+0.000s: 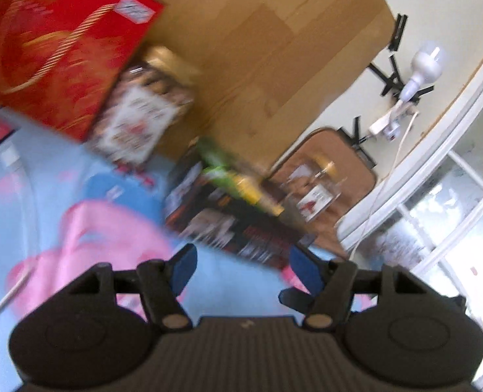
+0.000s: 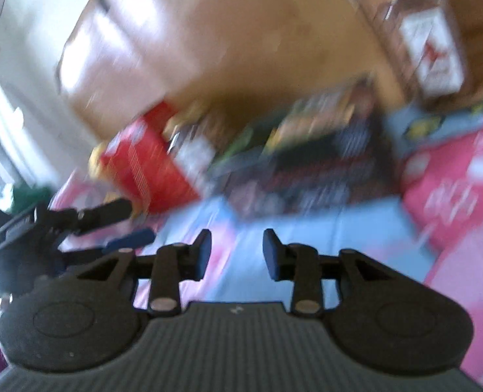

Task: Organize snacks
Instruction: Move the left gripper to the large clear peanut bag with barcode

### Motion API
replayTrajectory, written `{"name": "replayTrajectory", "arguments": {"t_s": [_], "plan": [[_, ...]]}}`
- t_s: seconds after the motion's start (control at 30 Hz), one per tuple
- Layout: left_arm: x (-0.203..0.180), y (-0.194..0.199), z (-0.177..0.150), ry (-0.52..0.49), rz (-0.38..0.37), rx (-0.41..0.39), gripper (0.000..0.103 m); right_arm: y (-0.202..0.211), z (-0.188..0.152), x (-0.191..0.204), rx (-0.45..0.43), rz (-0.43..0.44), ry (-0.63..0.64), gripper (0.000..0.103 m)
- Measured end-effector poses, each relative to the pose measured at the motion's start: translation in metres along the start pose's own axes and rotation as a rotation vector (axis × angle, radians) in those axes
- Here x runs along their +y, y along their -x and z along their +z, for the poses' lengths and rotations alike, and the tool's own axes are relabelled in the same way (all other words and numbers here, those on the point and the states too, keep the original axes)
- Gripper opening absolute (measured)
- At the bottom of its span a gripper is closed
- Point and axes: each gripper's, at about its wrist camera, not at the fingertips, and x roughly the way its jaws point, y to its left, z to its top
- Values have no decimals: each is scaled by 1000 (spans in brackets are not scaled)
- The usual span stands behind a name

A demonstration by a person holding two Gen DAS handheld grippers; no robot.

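Observation:
Both views are motion-blurred. In the left wrist view a big red snack box point(image 1: 58, 52) stands at the upper left, a clear snack jar with a white label point(image 1: 140, 114) beside it, a dark flat snack box point(image 1: 238, 222) with a green packet point(image 1: 231, 176) on it ahead, and a second clear jar point(image 1: 313, 192) further right. My left gripper point(image 1: 244, 268) is open and empty just short of the dark box. In the right wrist view my right gripper point(image 2: 236, 254) is open and empty above the blue cloth; the red box point(image 2: 150, 166), the dark box point(image 2: 306, 170) and a labelled jar point(image 2: 427, 49) lie ahead.
A blue and pink cloth point(image 1: 61, 196) covers the near surface, wooden tabletop point(image 1: 257, 49) beyond. A folding chair point(image 1: 346, 163), a lamp and cables point(image 1: 414, 75) stand on the floor at right. The left gripper shows in the right wrist view point(image 2: 110, 228).

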Motion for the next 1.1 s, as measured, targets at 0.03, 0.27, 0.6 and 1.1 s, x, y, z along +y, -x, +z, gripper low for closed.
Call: {"name": "replayTrajectory", "arguments": {"t_s": [0.03,0.27,0.6,1.1], "plan": [[5,8,-7,8,13,3,64,-2,-8,2,41,16,-9,38],[44,35,-49,154,-40,43,64,-9,-39,1,165,47,-146,38],[49,39,-76,168,-52,17,56,-20,-40,4,214,108,-237,38],[56,42,-78,183,-98,1,57,-25,-54,11,214,154,-251,19]]}}
